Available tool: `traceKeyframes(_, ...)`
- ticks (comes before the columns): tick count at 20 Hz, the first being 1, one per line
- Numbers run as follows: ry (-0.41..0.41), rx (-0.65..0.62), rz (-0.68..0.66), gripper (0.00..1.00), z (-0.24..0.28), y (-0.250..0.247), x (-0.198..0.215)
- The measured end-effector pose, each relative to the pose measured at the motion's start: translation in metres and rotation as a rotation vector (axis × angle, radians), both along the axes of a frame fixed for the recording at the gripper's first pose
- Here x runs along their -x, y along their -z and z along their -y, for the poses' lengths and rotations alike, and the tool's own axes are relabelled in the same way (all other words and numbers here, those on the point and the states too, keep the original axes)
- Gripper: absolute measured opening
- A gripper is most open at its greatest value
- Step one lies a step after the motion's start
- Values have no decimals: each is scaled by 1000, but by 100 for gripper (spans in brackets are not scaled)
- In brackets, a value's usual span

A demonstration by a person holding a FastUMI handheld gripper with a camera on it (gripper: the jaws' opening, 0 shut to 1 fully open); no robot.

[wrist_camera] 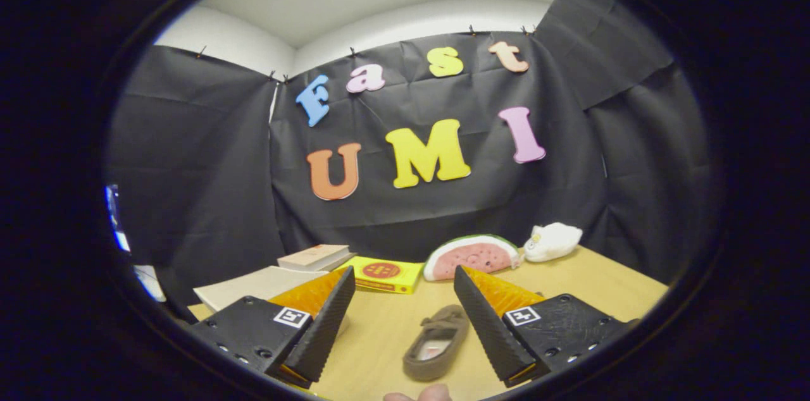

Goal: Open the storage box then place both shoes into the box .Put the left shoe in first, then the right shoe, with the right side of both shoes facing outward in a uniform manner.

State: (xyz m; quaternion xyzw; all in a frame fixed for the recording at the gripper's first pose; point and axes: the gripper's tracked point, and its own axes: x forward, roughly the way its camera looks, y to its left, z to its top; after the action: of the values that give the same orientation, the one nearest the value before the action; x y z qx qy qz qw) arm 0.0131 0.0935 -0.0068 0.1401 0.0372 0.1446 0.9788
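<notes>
We hold the gripper [405, 281] above the wooden table [607, 287], its two fingers spread wide and gripping nothing; bare tabletop shows in the gap between them.

The one shoe [436, 343] we can see, a brown slipper-like piece with a pale insole, lies flat on the table between the fingers, closer to the right one and touching neither. Taking the middle of the gap as our dial's centre, the shoe sits at about five o'clock, its opening facing up and its length running from seven o'clock up toward one o'clock. We cannot tell whether it is the left or the right shoe.

Beyond the fingertips, at roughly twelve o'clock, a flat yellow box [384, 274] with a red round mark rests on the table. At one o'clock, just beside it, stands a plush watermelon slice [471, 256], and past that, near two o'clock, a small white plush toy [552, 241] lies by the table's far edge. At ten o'clock a tan book [314, 256] lies near the back, and in front of it a pale beige flat panel [253, 286], partly hidden by the left finger; whether this belongs to the storage box we cannot tell.

At six o'clock, nearest us, fingertips of a person's hand [419, 395] peek up.
</notes>
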Motion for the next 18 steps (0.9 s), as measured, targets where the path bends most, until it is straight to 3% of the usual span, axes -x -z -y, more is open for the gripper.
traceKeyframes(5,-182,-137,-119,96,-69,29,-9)
traceKeyframes(11,-331,-243,-291,95,-131,68,-16)
traceKeyframes(18,-405,-333,-450,95,-178,104,-20)
